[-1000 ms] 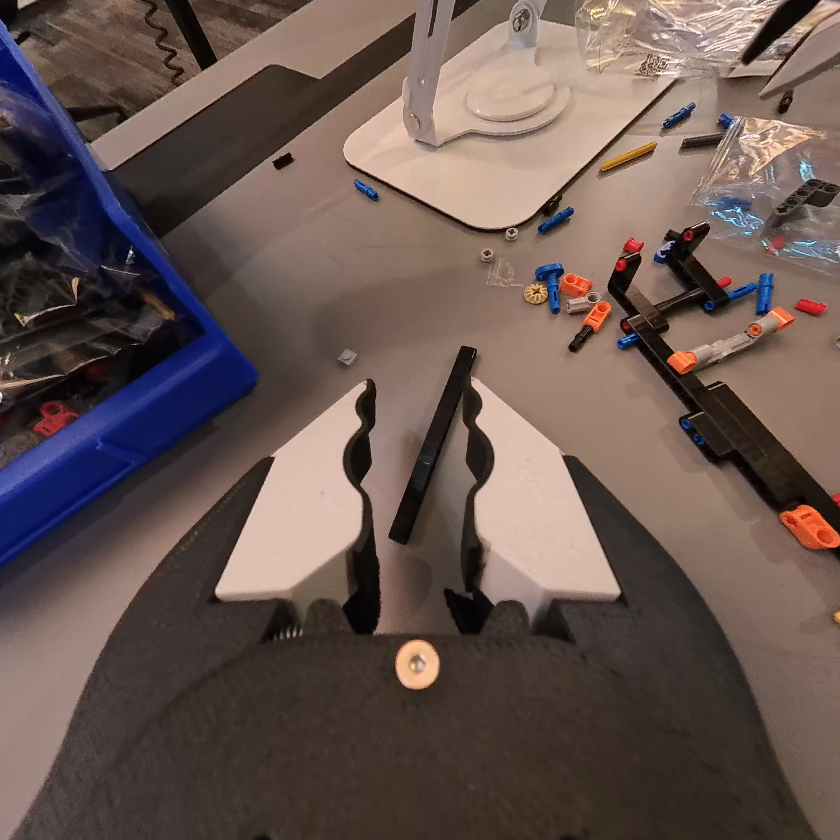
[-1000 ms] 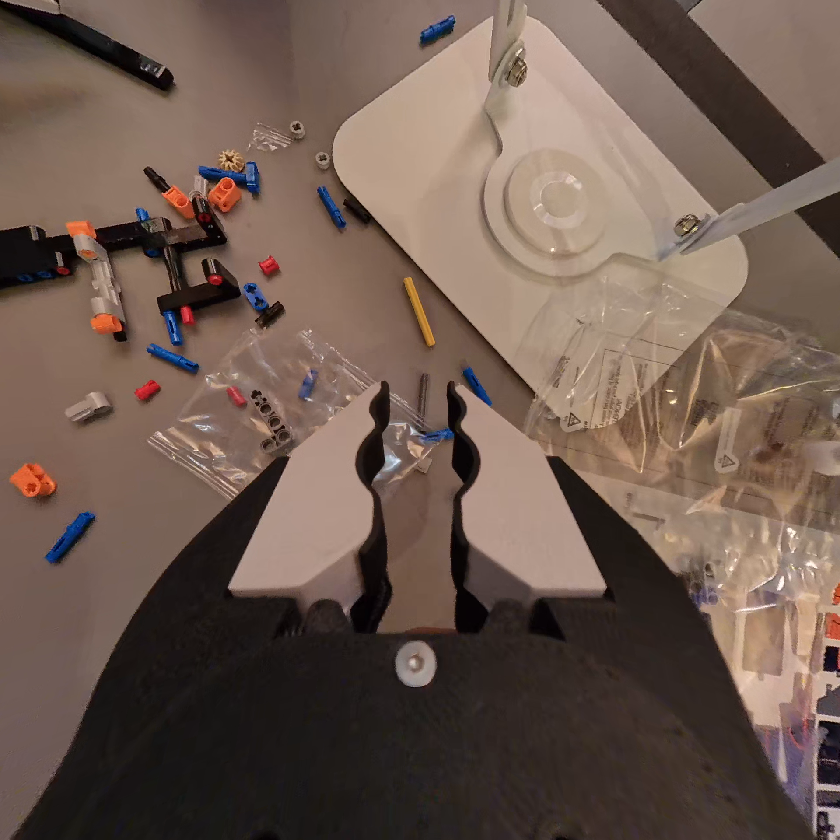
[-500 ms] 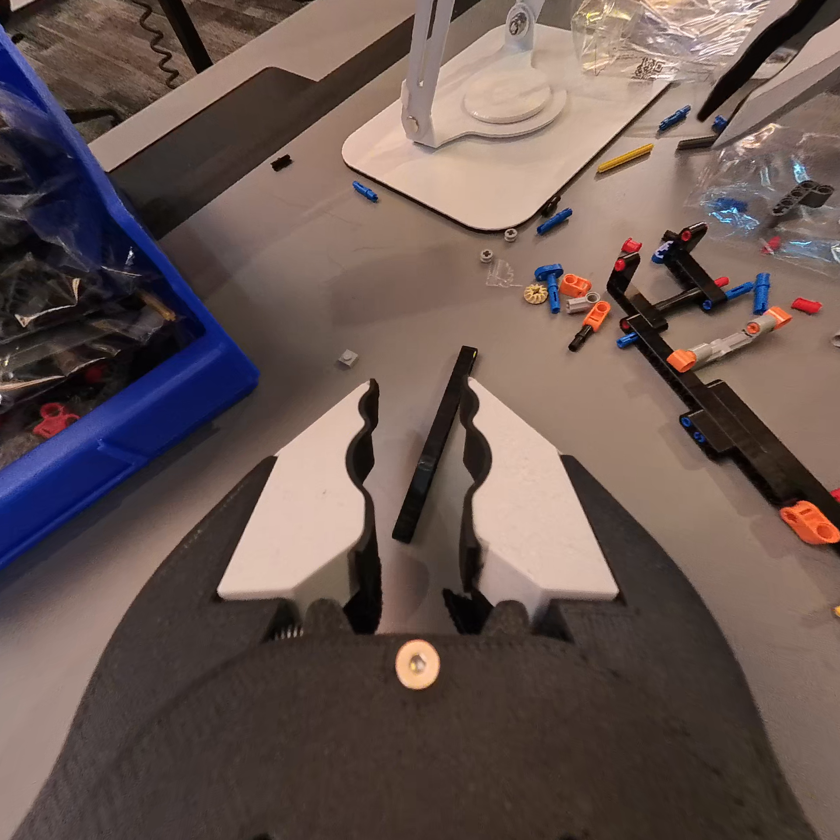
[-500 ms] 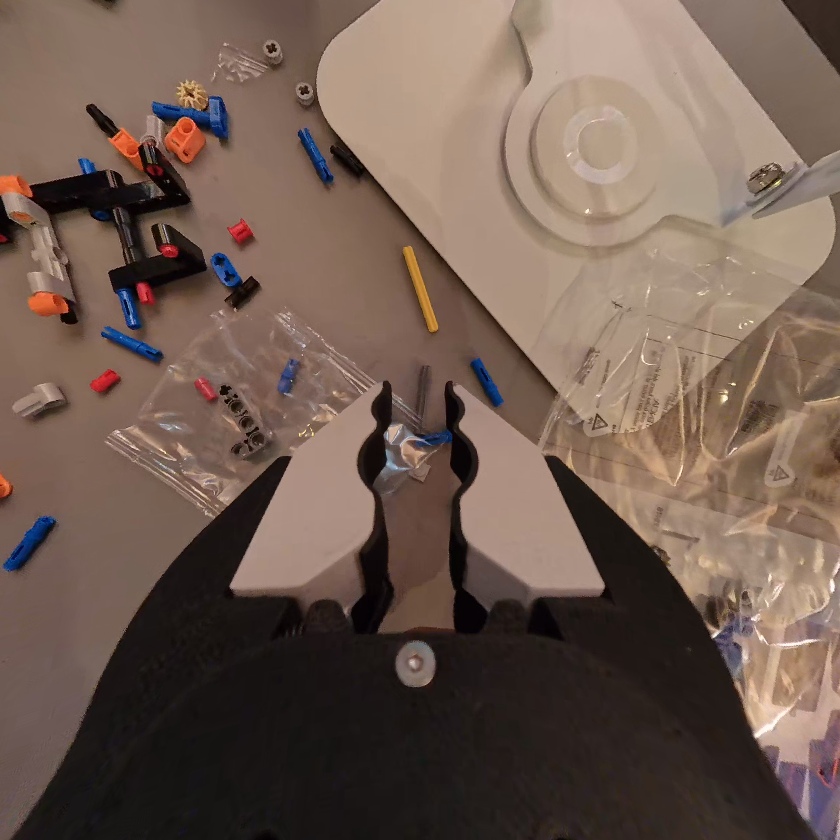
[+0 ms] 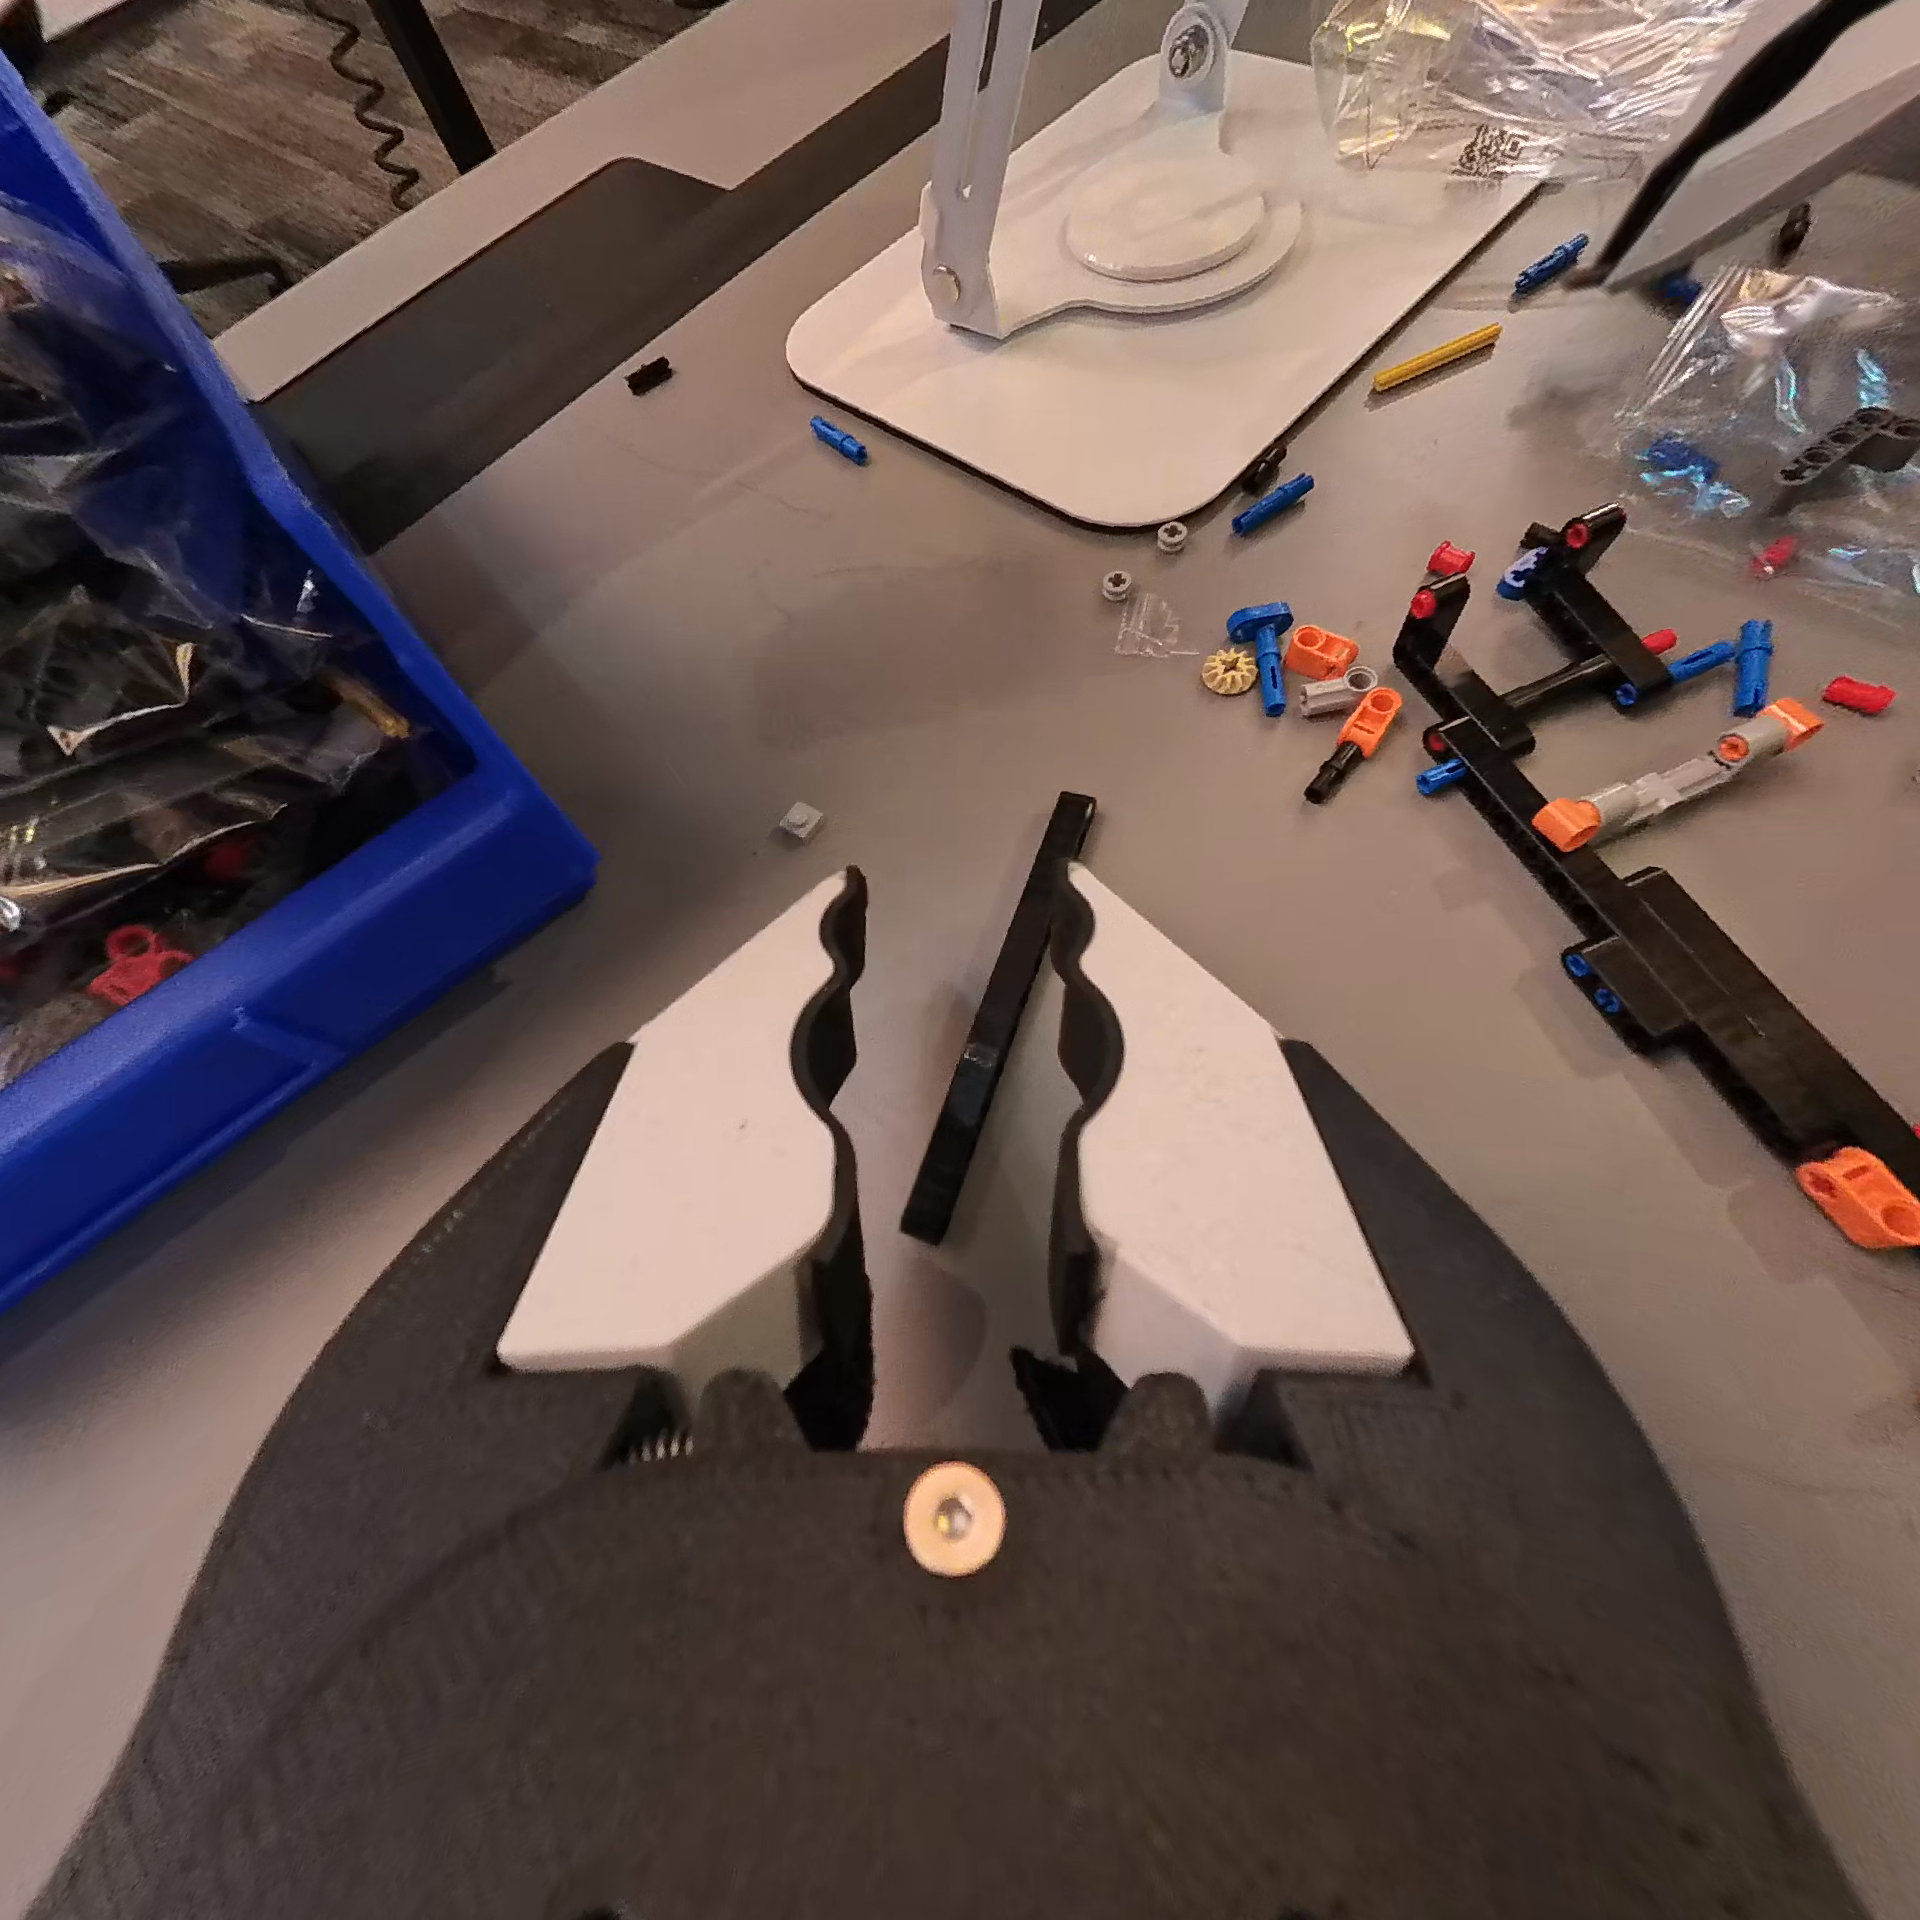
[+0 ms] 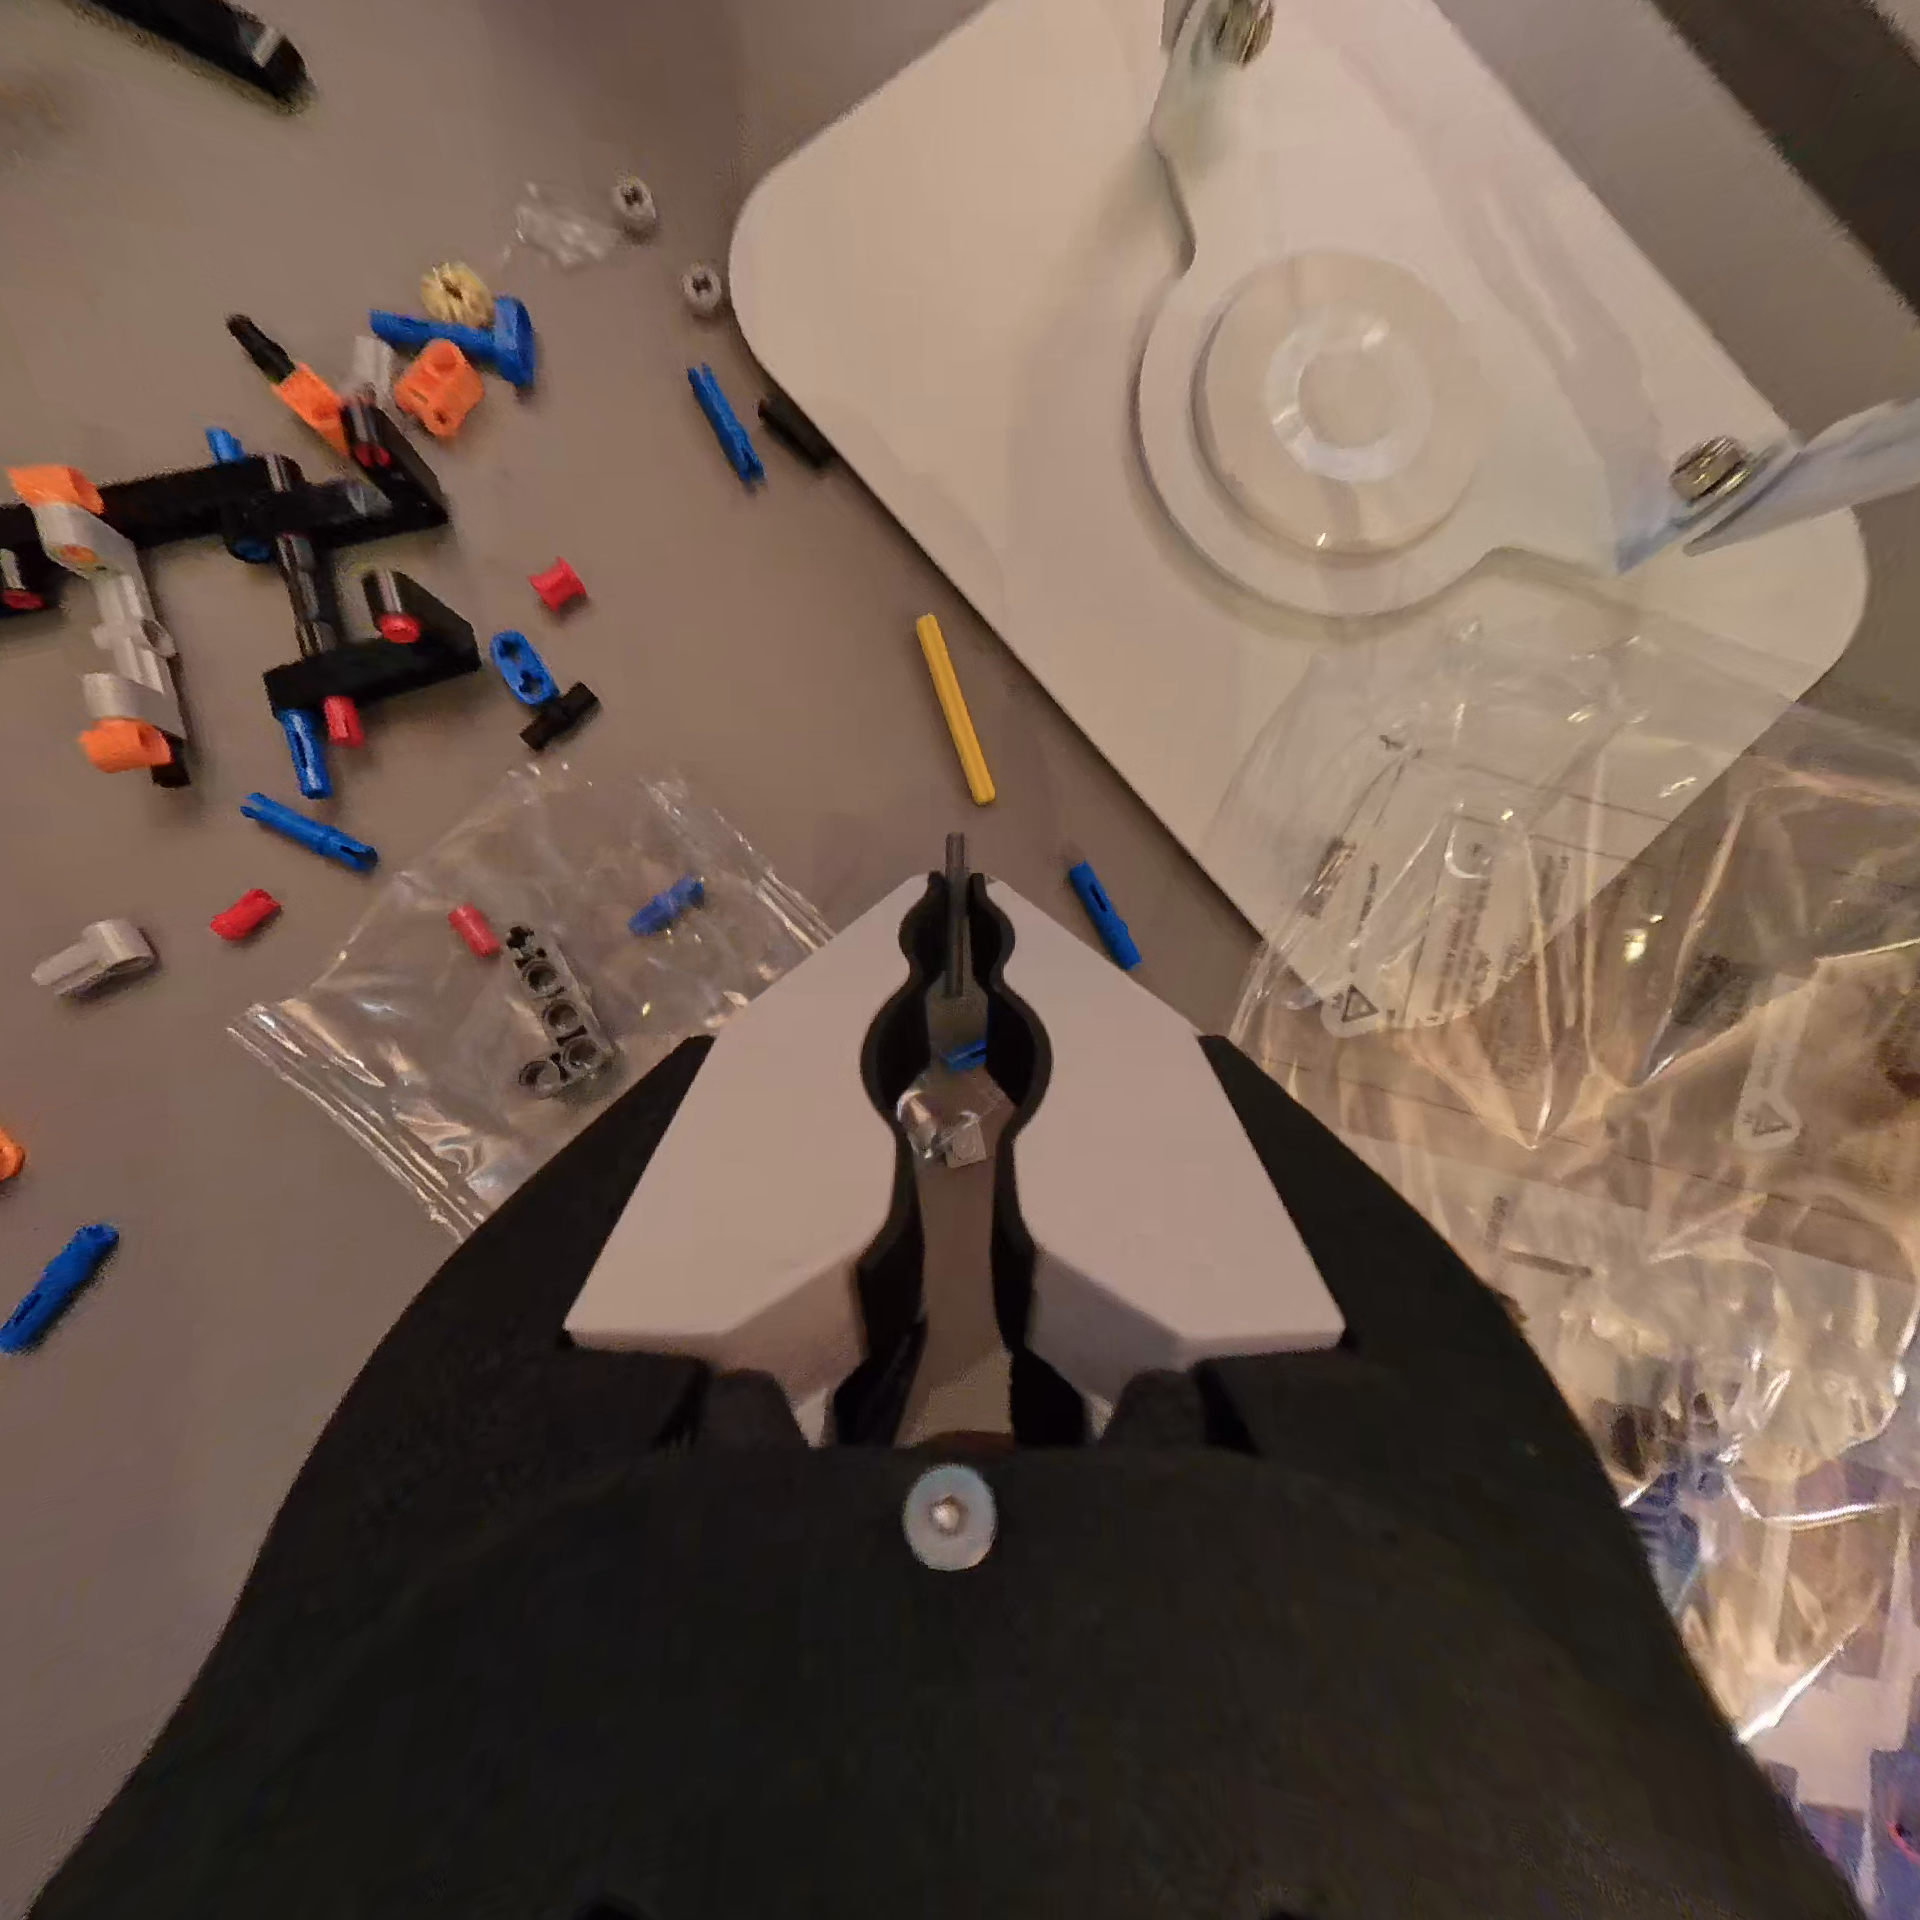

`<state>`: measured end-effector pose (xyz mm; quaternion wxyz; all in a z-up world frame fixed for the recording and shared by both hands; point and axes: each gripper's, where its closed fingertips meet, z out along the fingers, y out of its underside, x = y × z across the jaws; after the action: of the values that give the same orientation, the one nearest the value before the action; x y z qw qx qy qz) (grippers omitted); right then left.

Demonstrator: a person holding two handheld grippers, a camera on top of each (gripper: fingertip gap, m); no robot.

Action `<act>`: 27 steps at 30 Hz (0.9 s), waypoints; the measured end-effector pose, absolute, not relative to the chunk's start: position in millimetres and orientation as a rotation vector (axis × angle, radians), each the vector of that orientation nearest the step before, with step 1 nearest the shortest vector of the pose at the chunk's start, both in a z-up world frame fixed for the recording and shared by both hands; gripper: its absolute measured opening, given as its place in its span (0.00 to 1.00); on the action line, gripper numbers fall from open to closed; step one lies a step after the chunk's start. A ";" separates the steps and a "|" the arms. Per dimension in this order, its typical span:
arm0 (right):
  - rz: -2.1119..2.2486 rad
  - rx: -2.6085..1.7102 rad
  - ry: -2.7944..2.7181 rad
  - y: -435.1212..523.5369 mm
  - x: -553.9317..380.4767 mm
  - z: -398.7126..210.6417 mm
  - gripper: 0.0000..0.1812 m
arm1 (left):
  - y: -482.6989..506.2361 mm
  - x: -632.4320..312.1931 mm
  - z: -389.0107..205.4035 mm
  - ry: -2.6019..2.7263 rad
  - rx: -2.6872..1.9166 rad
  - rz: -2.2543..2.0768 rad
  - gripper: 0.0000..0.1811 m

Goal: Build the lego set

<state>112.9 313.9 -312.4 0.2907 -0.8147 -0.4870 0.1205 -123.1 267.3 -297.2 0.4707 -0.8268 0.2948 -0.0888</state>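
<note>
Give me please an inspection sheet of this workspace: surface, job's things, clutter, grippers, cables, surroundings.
Surface: grey table, crowded on the right side.
Job's things: black frame partly built; loose pins around it; yellow axle; black beam between the left fingers.
Clutter: clear bags; small bag with a few parts; white stand base.
Grippers: left gripper open around the beam, no grip; right gripper shut on grey axle.
Cables: coiled cord on the floor, off the table.
Surroundings: blue bin of bagged parts at left; carpet behind.
</note>
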 end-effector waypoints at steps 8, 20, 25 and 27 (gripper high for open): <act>0.379 -1.961 -1.374 304.9 74.4 -262.5 0.01 | 268.2 -127.4 -288.4 0.702 -1.994 -0.205 0.19; 0.482 -1.459 -2.238 168.7 -61.8 -304.2 0.00 | 267.6 -143.7 -281.3 0.636 -1.991 -0.241 0.18; 0.507 -1.375 -2.400 145.8 -76.8 -326.6 0.00 | 265.9 -140.7 -281.4 0.653 -1.989 -0.250 0.18; 0.530 -1.360 -2.435 141.8 -78.1 -327.2 0.00 | 265.3 -139.1 -281.9 0.659 -1.990 -0.255 0.18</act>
<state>-78.1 141.8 -327.2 0.1506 -0.4737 -0.8478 0.1847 -139.1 265.3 -281.9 0.4925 -0.8201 0.2717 -0.1052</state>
